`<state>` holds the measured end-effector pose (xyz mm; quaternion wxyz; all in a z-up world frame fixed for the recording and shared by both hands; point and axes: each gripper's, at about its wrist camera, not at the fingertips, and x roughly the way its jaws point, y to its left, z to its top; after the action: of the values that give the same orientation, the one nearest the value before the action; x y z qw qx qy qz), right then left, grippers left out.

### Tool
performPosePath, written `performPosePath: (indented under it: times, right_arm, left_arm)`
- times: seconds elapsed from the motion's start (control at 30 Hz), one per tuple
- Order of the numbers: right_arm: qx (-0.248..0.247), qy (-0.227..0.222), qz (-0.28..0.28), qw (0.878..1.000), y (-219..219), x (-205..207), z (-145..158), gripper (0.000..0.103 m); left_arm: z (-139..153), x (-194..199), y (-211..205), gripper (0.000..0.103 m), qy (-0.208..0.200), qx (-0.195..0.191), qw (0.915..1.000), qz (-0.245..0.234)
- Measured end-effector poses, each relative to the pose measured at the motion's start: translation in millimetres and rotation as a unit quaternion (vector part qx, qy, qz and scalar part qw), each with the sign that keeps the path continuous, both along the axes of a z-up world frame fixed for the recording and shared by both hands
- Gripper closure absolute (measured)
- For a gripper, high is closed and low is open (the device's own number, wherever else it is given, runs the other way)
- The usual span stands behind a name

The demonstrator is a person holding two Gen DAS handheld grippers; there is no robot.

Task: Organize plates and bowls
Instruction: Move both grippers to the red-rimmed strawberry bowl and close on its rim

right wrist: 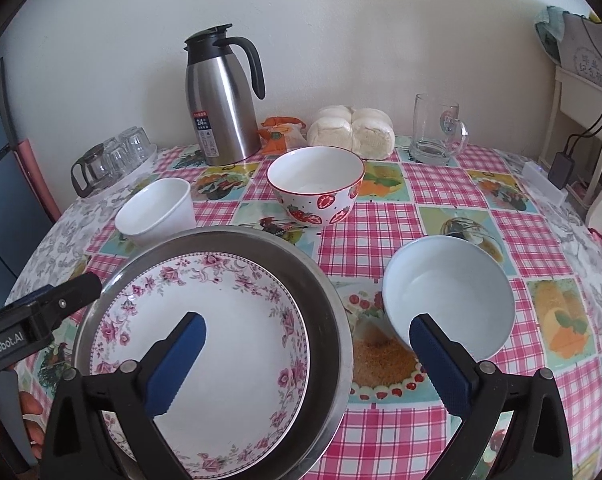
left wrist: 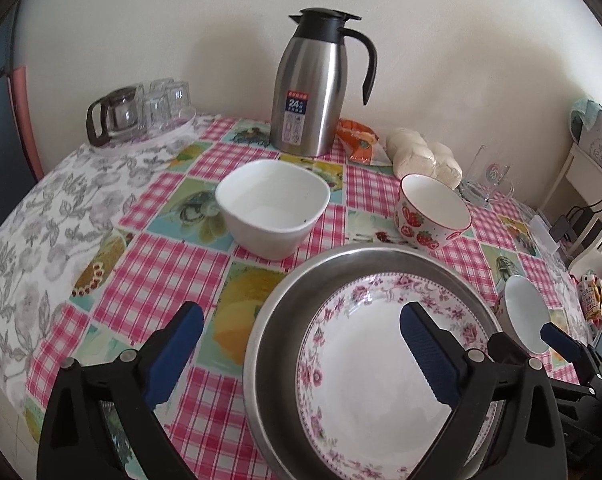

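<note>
A floral plate (left wrist: 381, 376) lies inside a steel plate (left wrist: 277, 320); both also show in the right wrist view, floral plate (right wrist: 229, 320), steel plate (right wrist: 325, 304). A white square bowl (left wrist: 271, 208) (right wrist: 157, 210), a strawberry bowl (left wrist: 433, 210) (right wrist: 315, 186) and a pale blue bowl (right wrist: 449, 292) (left wrist: 527, 314) stand on the table. My left gripper (left wrist: 301, 344) is open above the steel plate's left rim. My right gripper (right wrist: 307, 354) is open and empty, straddling the steel plate's right rim, its right finger against the blue bowl.
A steel thermos jug (left wrist: 321, 84) stands at the back. Beside it are a snack packet (left wrist: 359, 140), bagged buns (left wrist: 421, 156) and a glass mug (right wrist: 437, 130). Upturned glasses and a glass pot (left wrist: 137, 114) sit at the back left. Shelving with cables (right wrist: 581, 120) stands on the right.
</note>
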<state>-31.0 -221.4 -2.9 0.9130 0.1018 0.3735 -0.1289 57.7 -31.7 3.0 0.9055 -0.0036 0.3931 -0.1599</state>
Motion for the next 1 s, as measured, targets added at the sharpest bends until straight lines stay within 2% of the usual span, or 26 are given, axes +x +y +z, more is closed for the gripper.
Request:
performPosePath:
  times: [0.13, 0.3, 0.43, 0.77, 0.87, 1.0]
  right_arm:
    - [-0.003, 0.002, -0.008, 1.0, -5.1, 3.5, -2.3, 0.0]
    - [-0.006, -0.011, -0.018, 1.0, -14.3, 8.0, 2.1, 0.0]
    - [-0.001, -0.017, -0.03, 0.999, -24.0, 14.3, 7.6, 0.0]
    - [0.022, -0.034, -0.046, 0.998, -46.3, 35.1, 16.0, 0.0]
    - [0.04, -0.03, -0.044, 0.998, -57.6, 44.5, 17.0, 0.0]
    - [0.067, -0.026, -0.049, 0.996, -78.0, 58.5, 18.0, 0.0]
  left_arm:
    - [0.2, 6.7, -9.0, 0.004, -0.01, 0.006, 0.9999, -0.009]
    - [5.7, 18.1, -16.8, 0.004, -0.016, -0.017, 0.9995, -0.021]
    - [13.6, 25.8, -22.4, 0.004, -0.021, -0.052, 0.9977, -0.037]
    - [22.7, 46.5, -46.0, 0.004, -0.036, -0.069, 0.9948, -0.066]
    - [20.5, 59.3, -55.6, 0.004, -0.019, -0.057, 0.9954, -0.074]
    - [14.6, 82.3, -65.8, 0.004, 0.035, -0.079, 0.992, -0.093]
